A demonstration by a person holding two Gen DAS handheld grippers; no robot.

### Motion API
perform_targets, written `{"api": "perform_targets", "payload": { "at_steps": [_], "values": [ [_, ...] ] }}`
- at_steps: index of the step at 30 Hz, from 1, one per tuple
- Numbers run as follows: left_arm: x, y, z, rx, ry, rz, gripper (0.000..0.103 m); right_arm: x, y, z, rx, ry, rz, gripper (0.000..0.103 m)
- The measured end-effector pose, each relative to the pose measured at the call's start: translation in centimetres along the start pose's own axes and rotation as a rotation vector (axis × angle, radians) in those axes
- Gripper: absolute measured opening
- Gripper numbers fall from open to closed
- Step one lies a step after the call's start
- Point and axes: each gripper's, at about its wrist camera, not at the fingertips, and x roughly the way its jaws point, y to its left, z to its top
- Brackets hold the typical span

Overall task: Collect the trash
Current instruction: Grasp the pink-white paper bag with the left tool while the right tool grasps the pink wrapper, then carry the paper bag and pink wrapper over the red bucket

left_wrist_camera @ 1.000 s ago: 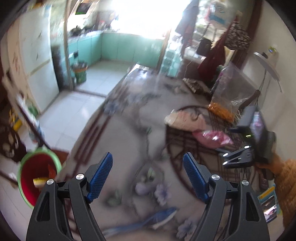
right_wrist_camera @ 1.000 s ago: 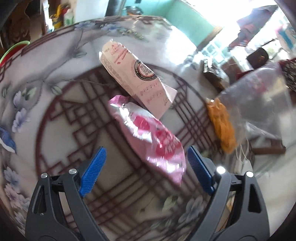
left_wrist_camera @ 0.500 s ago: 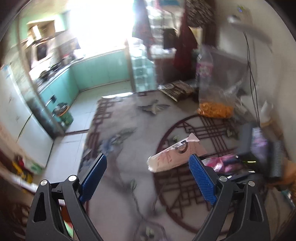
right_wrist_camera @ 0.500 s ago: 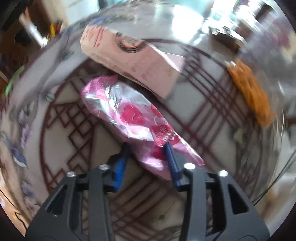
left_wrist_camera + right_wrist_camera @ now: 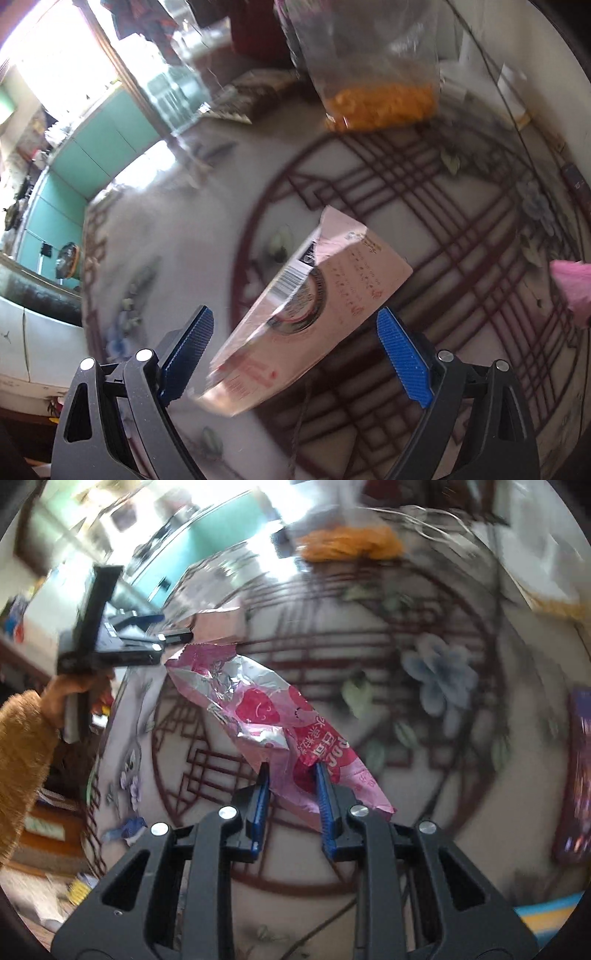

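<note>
Left wrist view: the left gripper (image 5: pixel 293 345) points steeply down at the bench (image 5: pixel 461 221), its blue fingers (image 5: pixel 402 358) spread wide and touching nothing. Between them, nearest the camera, lies the lower end of a pale pink carton (image 5: pixel 314 306). Its long axis runs diagonally, from the near end by the left-hand finger up and to the right, and the printed face with a round emblem and barcode is turned upward. Bare patterned bench surface lies open around the carton on both long sides. At the right edge of the view a corner of the pink wrapper (image 5: pixel 572 284) shows, apart from the carton. Farther off, a clear bag of orange snacks (image 5: pixel 380 99) stands near the far edge of the bench.

Right wrist view: the right gripper (image 5: pixel 291 794) has its fingers clamped on the near end of the pink wrapper (image 5: pixel 266 709), a crumpled foil packet. Its long axis runs from the fingers up and to the left, the torn silver end pointing away. Beyond that end, the left gripper (image 5: pixel 147 642) appears, held by a hand (image 5: pixel 79 683) in a fuzzy brown sleeve (image 5: pixel 22 738). To the right, the flowered bench surface is open.
</note>
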Motion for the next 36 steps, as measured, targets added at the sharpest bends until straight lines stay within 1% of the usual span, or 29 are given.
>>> {"api": "perform_targets", "payload": {
  "at_steps": [2,3,5,6,7,9,10,13,15,17,19,21,22,25,27,30,32,33,34,35,36],
  "values": [
    [1.1,-0.5,0.4,-0.001,0.024,-0.023,0.085,-0.1,0.1,-0.3,0.014,-0.005,-0.003,0.024],
    [1.4,-0.9,0.4,0.002,0.028,-0.026,0.080,-0.1,0.2,-0.5,0.012,-0.006,-0.006,0.024],
    [1.5,-1.4,0.3,0.014,0.021,-0.040,0.064,0.4,0.6,-0.4,0.009,-0.007,-0.009,0.025],
    [1.6,-1.7,0.2,0.022,0.026,-0.030,0.049,0.5,0.6,-0.5,0.011,-0.007,-0.008,0.025],
    [1.4,-2.1,0.2,0.030,0.019,-0.012,0.044,0.7,0.5,-0.6,0.014,-0.005,-0.005,0.025],
    [0.5,-2.0,-0.1,0.009,-0.012,-0.009,0.029,1.2,1.1,-0.7,0.022,0.001,0.004,0.025],
    [0.1,-1.8,-0.2,-0.019,-0.021,-0.015,0.026,1.3,1.3,-0.7,0.018,0.004,0.009,0.025],
    [-1.8,-0.6,-1.0,-0.139,-0.056,-0.041,0.025,1.8,2.7,-0.5,-0.016,0.018,0.012,0.025],
    [-3.1,0.0,-2.1,-0.200,-0.075,-0.081,0.024,1.9,3.7,-0.6,-0.035,0.022,0.011,0.025],
    [-4.7,0.0,-3.6,-0.238,-0.095,-0.108,0.024,2.1,4.6,-0.6,-0.052,0.027,0.014,0.025],
    [-6.6,-0.3,-5.7,-0.285,-0.137,-0.125,0.024,2.4,5.3,-0.7,-0.065,0.043,0.013,0.025],
    [-8.5,-1.0,-8.2,-0.343,-0.166,-0.164,0.024,2.9,5.7,-1.0,-0.063,0.068,0.001,0.025],
    [-8.7,-1.3,-9.1,-0.361,-0.168,-0.171,0.024,3.1,6.1,-1.3,-0.063,0.076,0.002,0.025],
    [-10.0,-2.5,-13.0,-0.439,-0.161,-0.180,0.024,3.8,7.2,-2.1,-0.078,0.102,0.001,0.025],
    [-10.6,-2.7,-15.8,-0.509,-0.145,-0.192,0.024,4.4,7.8,-2.9,-0.081,0.122,-0.002,0.025],
    [-11.0,-2.6,-18.7,-0.596,-0.127,-0.189,0.024,5.4,8.5,-3.9,-0.083,0.153,-0.013,0.025],
    [-11.1,-2.4,-20.1,-0.633,-0.117,-0.192,0.024,6.1,9.2,-4.3,-0.098,0.174,-0.031,0.026],
    [-11.1,-2.4,-20.8,-0.643,-0.106,-0.192,0.024,6.0,9.6,-4.4,-0.110,0.182,-0.045,0.030],
    [-11.0,-2.4,-21.2,-0.642,-0.099,-0.183,0.024,6.2,10.0,-4.4,-0.128,0.195,-0.060,0.043],
    [-11.1,-2.2,-21.4,-0.641,-0.096,-0.176,0.024,6.2,10.3,-4.4,-0.144,0.194,-0.074,0.061],
    [-11.2,-2.1,-21.8,-0.643,-0.097,-0.171,0.024,6.3,11.0,-4.5,-0.159,0.180,-0.090,0.068]
  ]
}}
